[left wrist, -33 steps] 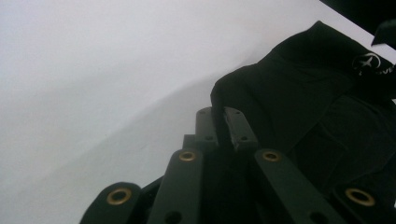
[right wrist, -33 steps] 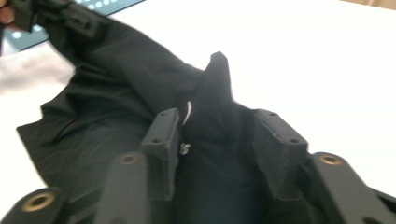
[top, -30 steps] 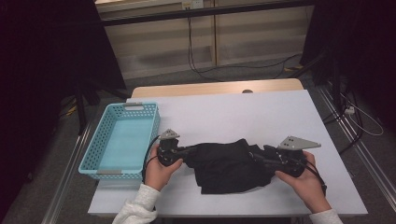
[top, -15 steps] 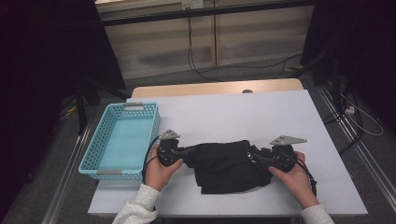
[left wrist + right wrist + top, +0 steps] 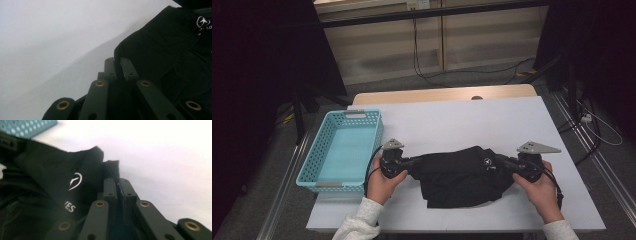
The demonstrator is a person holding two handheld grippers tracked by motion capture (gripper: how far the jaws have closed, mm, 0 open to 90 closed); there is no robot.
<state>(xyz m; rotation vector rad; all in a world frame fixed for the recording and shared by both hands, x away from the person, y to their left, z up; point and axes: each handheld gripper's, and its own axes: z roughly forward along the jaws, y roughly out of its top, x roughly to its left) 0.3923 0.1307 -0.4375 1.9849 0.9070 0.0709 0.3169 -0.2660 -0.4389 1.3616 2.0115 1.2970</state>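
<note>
A black garment lies bunched on the near half of the white tabletop, stretched sideways between the two grippers. The left gripper meets the cloth at its left edge, and the right gripper meets it at its right edge, so the garment spans the whole gap between them. Its lower part hangs out toward the person as a loose flap on the tabletop, while the upper part rises in a soft hump between the two held ends.

In the left gripper view, the left gripper has its jaws drawn together on a folded corner of the black garment, with the cloth pinched right at the tips; the rest of the fabric spreads away to the right of the jaws, with a small white logo near the upper corner. In the right gripper view, the right gripper likewise has its jaws closed on a thin edge of the garment, which rises just above the tips and fans away to the left, bearing a white emblem and part of some lettering.

A light blue perforated basket stands on the left part of the tabletop, just beside the left gripper and apart from the garment. The person's left hand and right hand hold the grippers from the near edge.
</note>
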